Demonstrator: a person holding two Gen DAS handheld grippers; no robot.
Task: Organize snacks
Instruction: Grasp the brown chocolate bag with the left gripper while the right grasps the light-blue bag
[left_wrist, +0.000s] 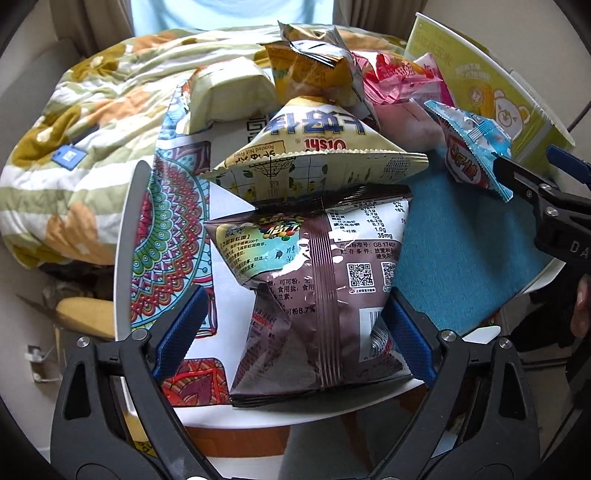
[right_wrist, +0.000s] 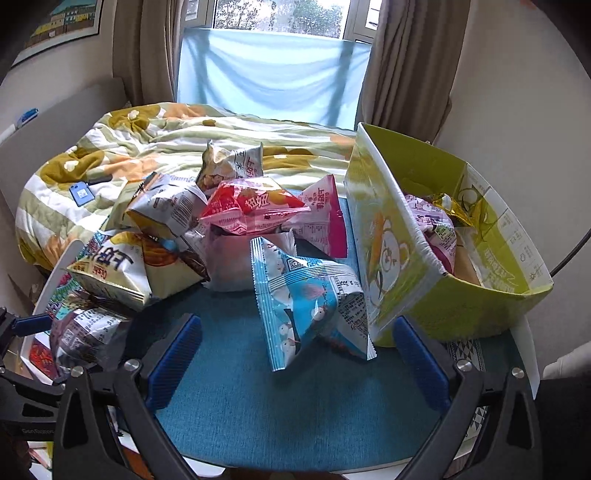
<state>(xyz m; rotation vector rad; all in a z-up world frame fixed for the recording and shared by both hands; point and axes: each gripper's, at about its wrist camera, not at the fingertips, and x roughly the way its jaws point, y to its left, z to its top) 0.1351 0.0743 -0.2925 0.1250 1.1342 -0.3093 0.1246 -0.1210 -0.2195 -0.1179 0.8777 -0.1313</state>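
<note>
A pile of snack bags lies on a small white table. In the left wrist view a brown bag lies between the open fingers of my left gripper, with a cream Oishi bag behind it. In the right wrist view a light blue bag stands on the teal mat just ahead of my open, empty right gripper. A green cardboard box at the right holds several bags. The right gripper also shows in the left wrist view beside the blue bag.
Red, pink and grey bags are heaped at the back of the table. A bed with a flowered quilt lies behind it. A patterned paper covers the table's left part.
</note>
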